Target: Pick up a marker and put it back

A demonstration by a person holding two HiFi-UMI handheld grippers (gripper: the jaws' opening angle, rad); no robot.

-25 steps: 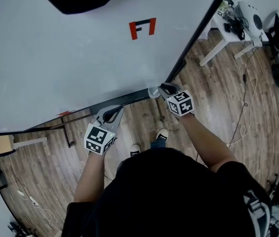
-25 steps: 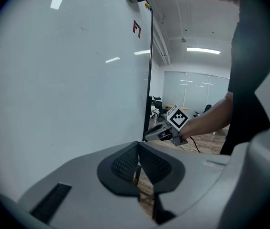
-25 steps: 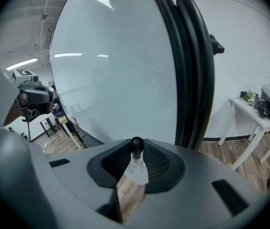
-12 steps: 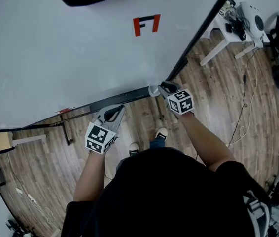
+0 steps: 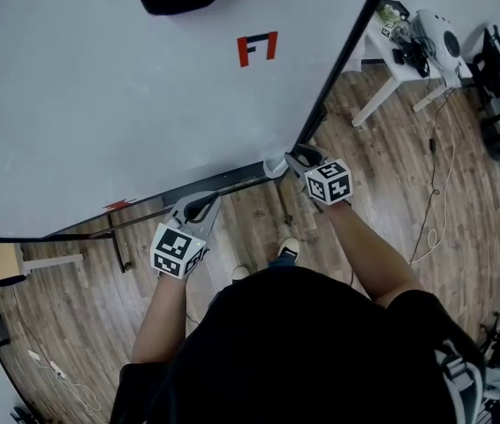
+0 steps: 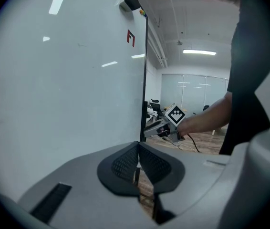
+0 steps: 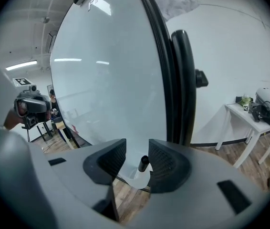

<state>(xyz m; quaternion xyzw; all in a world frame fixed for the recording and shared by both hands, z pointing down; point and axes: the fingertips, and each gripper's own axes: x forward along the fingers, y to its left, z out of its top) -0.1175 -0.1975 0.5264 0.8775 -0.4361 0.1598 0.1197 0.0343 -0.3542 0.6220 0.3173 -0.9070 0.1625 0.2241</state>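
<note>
A dark marker [image 7: 143,163] stands upright in a small white holder [image 7: 136,179] at the whiteboard's bottom right corner [image 5: 274,167]. My right gripper [image 7: 137,152] is level with it, jaws opening. The marker's tip shows in the gap, closer to the right pad, and neither pad presses on it. In the head view the right gripper [image 5: 296,159] sits right at the holder. My left gripper [image 5: 199,205] hangs below the board's tray, further left. Its pads [image 6: 125,163] meet with nothing between them.
The large whiteboard [image 5: 100,104] carries a red mark [image 5: 257,49] and has a black frame [image 5: 347,51] and a bottom tray [image 5: 223,179]. A white table [image 5: 409,42] with equipment stands to the right. Cables lie on the wooden floor [image 5: 435,228].
The head view has shifted slightly. The right gripper stays at the holder by the board's corner, and the left gripper has barely moved.
</note>
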